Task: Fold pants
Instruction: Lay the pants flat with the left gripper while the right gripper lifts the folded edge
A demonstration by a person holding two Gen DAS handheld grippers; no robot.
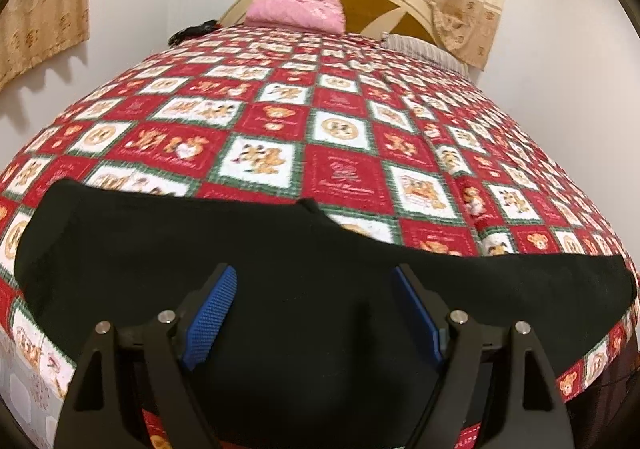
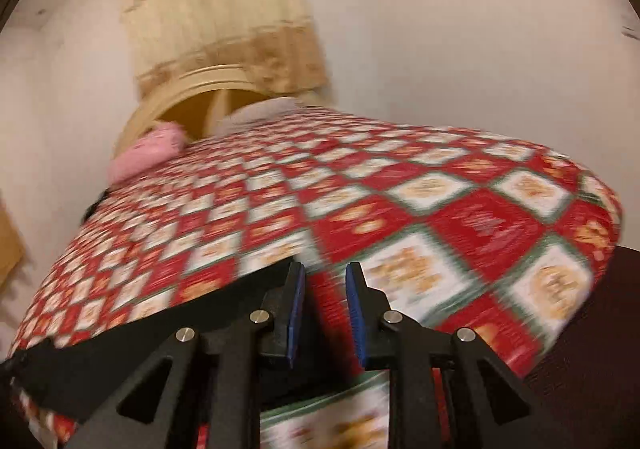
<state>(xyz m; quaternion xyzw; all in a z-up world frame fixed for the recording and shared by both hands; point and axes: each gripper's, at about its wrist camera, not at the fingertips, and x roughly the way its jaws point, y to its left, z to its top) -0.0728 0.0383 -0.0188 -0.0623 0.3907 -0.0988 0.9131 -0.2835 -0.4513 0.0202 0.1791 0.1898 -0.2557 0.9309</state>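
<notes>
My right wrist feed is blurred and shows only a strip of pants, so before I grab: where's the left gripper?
Observer: The left gripper hovers over the pants, jaws wide.
Operator: Is it holding anything?
Observer: No, nothing is pinched between its pads.
Operator: How do the pants lie?
Observer: Spread flat along the near edge of the quilt, across most of the left wrist view.

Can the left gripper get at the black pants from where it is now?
Probably yes. The left gripper stands open directly over the black pants spread on the patchwork quilt, and nothing shows between its pads and the fabric.
</notes>
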